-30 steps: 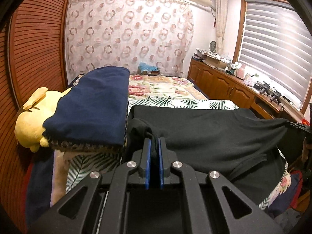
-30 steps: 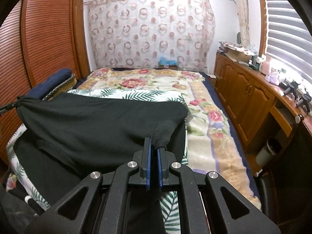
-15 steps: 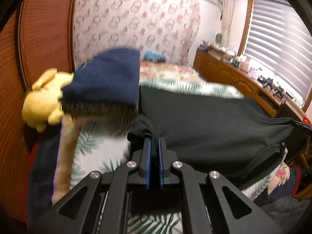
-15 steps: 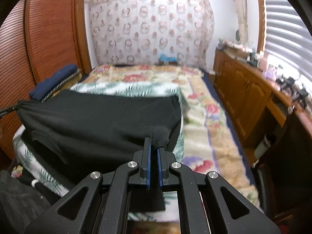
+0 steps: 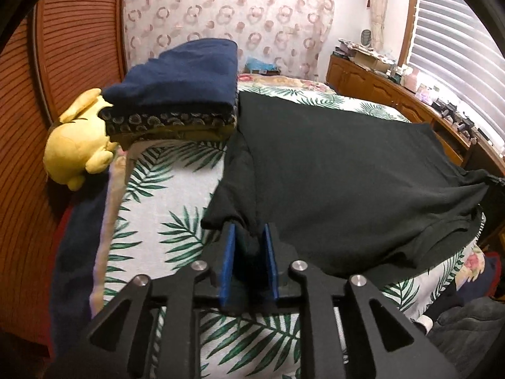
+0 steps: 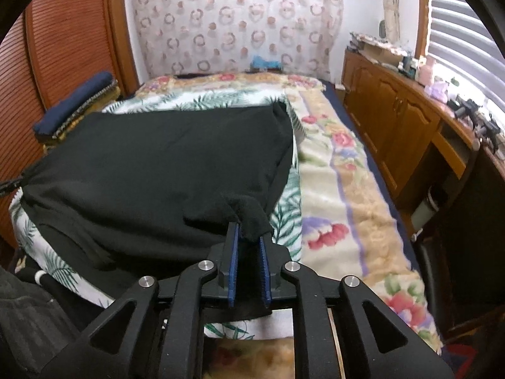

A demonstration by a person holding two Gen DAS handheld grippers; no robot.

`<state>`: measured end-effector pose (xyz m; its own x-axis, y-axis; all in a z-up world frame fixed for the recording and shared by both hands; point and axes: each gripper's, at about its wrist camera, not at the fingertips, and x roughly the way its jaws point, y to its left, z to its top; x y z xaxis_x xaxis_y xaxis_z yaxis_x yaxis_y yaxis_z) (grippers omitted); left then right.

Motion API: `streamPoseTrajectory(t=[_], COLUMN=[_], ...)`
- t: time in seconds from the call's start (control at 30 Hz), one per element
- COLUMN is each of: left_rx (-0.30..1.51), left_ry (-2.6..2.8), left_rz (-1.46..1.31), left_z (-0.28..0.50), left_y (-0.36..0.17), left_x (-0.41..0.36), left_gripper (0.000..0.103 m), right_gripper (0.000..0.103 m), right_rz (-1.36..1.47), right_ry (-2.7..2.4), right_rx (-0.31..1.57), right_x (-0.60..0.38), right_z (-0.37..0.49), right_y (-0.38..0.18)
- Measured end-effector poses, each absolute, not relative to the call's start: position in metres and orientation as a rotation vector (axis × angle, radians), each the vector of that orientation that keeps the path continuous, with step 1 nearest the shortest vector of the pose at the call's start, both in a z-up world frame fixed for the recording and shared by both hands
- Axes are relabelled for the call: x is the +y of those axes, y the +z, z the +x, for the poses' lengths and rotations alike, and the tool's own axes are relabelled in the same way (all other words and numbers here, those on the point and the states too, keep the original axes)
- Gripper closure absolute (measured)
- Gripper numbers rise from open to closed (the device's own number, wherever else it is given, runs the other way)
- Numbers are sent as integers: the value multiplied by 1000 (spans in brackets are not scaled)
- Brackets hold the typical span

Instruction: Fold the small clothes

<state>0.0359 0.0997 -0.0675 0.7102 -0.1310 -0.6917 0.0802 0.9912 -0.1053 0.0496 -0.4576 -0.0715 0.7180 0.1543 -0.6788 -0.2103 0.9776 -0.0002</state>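
Black fabric covers the palm-print sheet [image 5: 164, 208] — the black garment [image 5: 341, 183] lies folded once on the bed's near end. I judge further folds remain. My left gripper [image 5: 248, 237] and right gripper [image 6: 248, 238] have their jaws parted, cloth slack between them. Folded stack [image 5: 186, 94] crowds the left edge — free room lies rightward.

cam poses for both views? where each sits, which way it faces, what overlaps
Left wrist: sits behind the left gripper, faces up the bed toward the curtain; its own fingers show, slightly apart around the black garment's near left corner.
Right wrist: sits behind the right gripper, faces the same way; fingers apart around the garment's near right corner.
Shared: garment, folded clothes pile, curtain, wooden cabinets.
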Motion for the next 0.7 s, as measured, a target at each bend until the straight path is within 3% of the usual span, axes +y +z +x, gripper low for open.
streamPoseTrajectory(t=[0.1,0.17,0.27,0.47,0.7], left_rx=[768,767,762,774,782], left_ry=[-100,-92,-93,-65,-13], left_rz=[-67,-66,-77,-83,-76], left_z=[36,37,36,39,38], left_y=[-66,-66,-66,-72,-78], left_x=[105,107,109,111,116], left_gripper=[69,62,47,46,46], right_gripper=[81,67,62,50,48], right_rz=[-108,-126,-147,-147,-154], right_ry=[187,176,182,240,334], right_rx=[702,673,645,610,650], right_x=[-454,-449,-439,-412,-367], right_z=[47,47,49,61,84], right_y=[-57,-48,-40,-37,-67])
